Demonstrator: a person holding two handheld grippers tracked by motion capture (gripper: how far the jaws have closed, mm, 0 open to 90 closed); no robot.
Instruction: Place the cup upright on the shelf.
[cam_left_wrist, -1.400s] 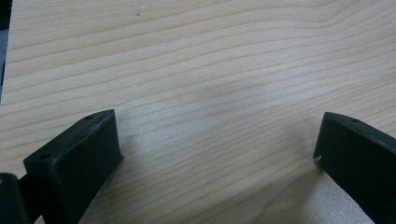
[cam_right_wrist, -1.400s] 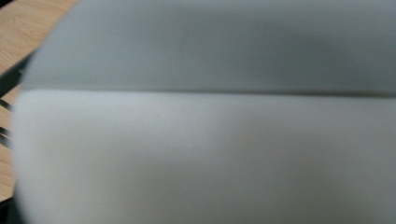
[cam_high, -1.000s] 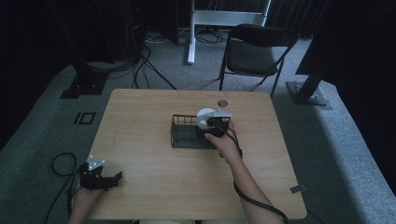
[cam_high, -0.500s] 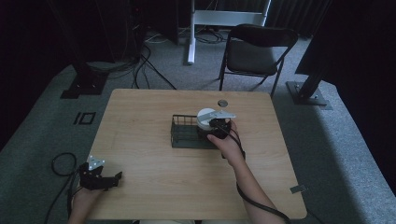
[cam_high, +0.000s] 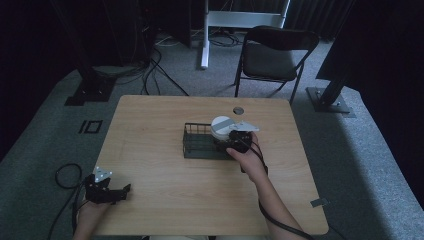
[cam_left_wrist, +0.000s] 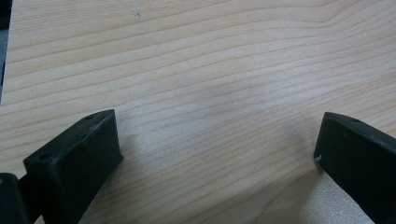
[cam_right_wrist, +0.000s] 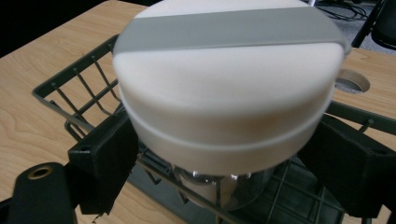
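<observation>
My right gripper (cam_right_wrist: 219, 172) clamps the lidded jar (cam_right_wrist: 229, 93) over the basket (cam_high: 197, 142); left fingers (cam_left_wrist: 74, 158) idle wide; lowering comes next.

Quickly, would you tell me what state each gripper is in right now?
Left gripper: open, holding nothing, at the table's near left corner.
Right gripper: shut on the white-lidded jar over the wire basket.

White lid (cam_right_wrist: 229, 93) with grey stripe; dark wire basket (cam_right_wrist: 84, 84); light wood-grain table (cam_left_wrist: 210, 70).
</observation>
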